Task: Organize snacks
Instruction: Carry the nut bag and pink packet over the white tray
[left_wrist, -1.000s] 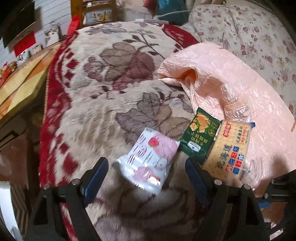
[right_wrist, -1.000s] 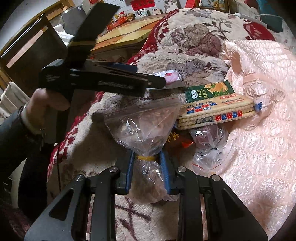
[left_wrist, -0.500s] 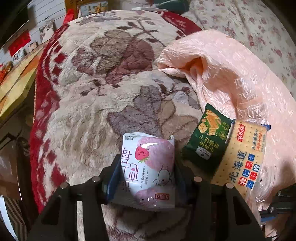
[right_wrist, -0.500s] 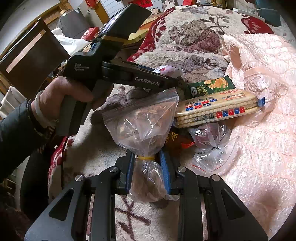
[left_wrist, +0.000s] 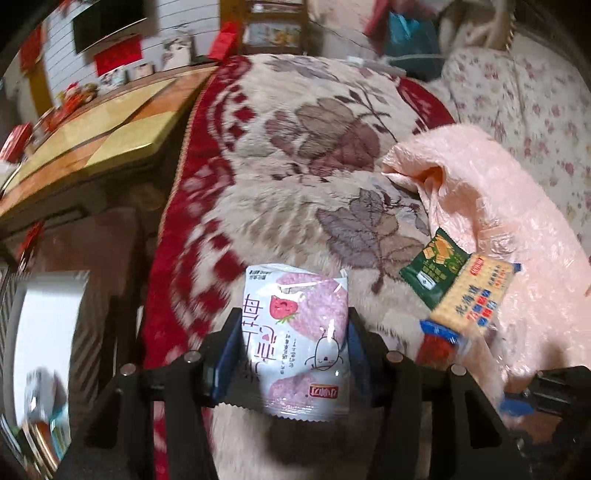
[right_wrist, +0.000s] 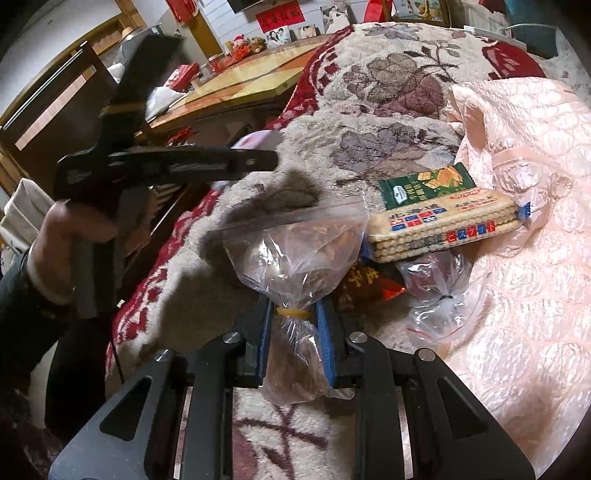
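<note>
Floral plush blanket (left_wrist: 314, 140), pink quilt (right_wrist: 524, 229), wooden table (left_wrist: 92, 147)

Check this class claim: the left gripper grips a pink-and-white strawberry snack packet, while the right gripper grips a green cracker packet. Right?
Not quite. The right gripper grips a clear plastic bag tied with a yellow band, as the right wrist view shows. The left gripper does hold the pink-and-white strawberry snack packet.

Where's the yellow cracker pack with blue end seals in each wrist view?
Left wrist: yellow cracker pack at right, on the pink quilt.
Right wrist: cracker pack right of centre, side-on.
Shared landmark: green snack packet touching its far edge.
</note>
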